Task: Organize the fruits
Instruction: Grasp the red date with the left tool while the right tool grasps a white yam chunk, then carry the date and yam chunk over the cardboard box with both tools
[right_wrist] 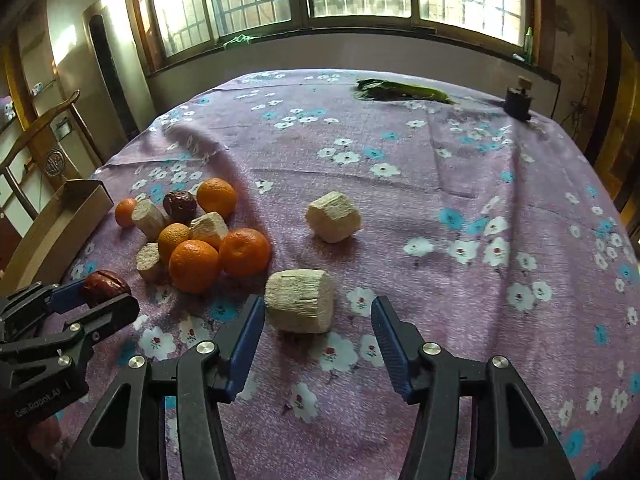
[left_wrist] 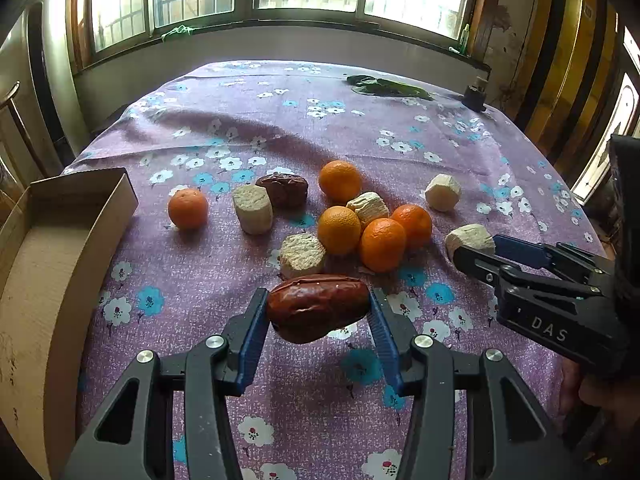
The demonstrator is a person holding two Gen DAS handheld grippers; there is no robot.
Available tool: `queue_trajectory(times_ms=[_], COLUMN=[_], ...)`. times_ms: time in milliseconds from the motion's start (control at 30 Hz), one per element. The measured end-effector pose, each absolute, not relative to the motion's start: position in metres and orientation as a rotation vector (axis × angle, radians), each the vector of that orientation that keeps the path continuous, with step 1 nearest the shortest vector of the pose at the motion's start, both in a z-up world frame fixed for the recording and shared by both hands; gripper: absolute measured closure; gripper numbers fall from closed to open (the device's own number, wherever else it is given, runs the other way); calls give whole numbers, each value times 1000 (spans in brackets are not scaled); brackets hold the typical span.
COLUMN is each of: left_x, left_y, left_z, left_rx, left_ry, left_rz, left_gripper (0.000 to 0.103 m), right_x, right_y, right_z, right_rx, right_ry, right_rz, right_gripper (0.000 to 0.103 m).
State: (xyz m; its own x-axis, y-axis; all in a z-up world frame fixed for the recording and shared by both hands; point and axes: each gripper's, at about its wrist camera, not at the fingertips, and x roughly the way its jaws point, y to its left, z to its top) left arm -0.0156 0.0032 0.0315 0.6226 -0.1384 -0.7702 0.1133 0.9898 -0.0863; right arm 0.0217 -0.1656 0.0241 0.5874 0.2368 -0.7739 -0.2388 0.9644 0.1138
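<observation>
While our left claw (left_wrist: 318, 312) clamps a wrinkled dark-red date (left_wrist: 316, 307) just above the purple floral worktop (left_wrist: 280, 128), our right claw (right_wrist: 318, 320) sits unclenched around a pale, ridged cylindrical fruit chunk (right_wrist: 300, 300). Its left pad touches the chunk; the right stands clear.

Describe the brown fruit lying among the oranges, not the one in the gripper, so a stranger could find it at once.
Start at the open cardboard box on the purple floral tablecloth's left edge. Move right past the lone orange and a pale cut stem chunk. Touching that chunk's far side lies the wrinkled dark brown date, the only loose brown fruit.
</observation>
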Motion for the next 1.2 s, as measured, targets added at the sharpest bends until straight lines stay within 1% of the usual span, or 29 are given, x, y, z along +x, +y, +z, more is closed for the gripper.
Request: queue_trajectory(times_ms=[67,133,167,333,467,767,1200], left_x=[-16,-18,-19,-20,-25,-36,-50], left_y=[6,9,11,15,20,38,103], left_z=[32,32,32,33,39,57,87], left_rx=[-29,-33,-36,-40,-41,-43,-22], left_ry=[887,885,884,885,870,838,785], left_rz=[-142,-137,-135,-126,-116,-74,73], left_gripper=[55,55,55,55,55,55,55], right_x=[24,24,24,21,9,-11,-16], right_y=[-159,-158,-161,-163,-160,-133,-47], right_z=[18,18,19,21,36,51,79], right_rx=[-42,-50,-33,-13,5,12,-73], right_ry=[929,918,918,925,891,864,817], right_rz=[284,271,276,302,328,426,576], right_gripper=[54,69,70,71,71,71,71])
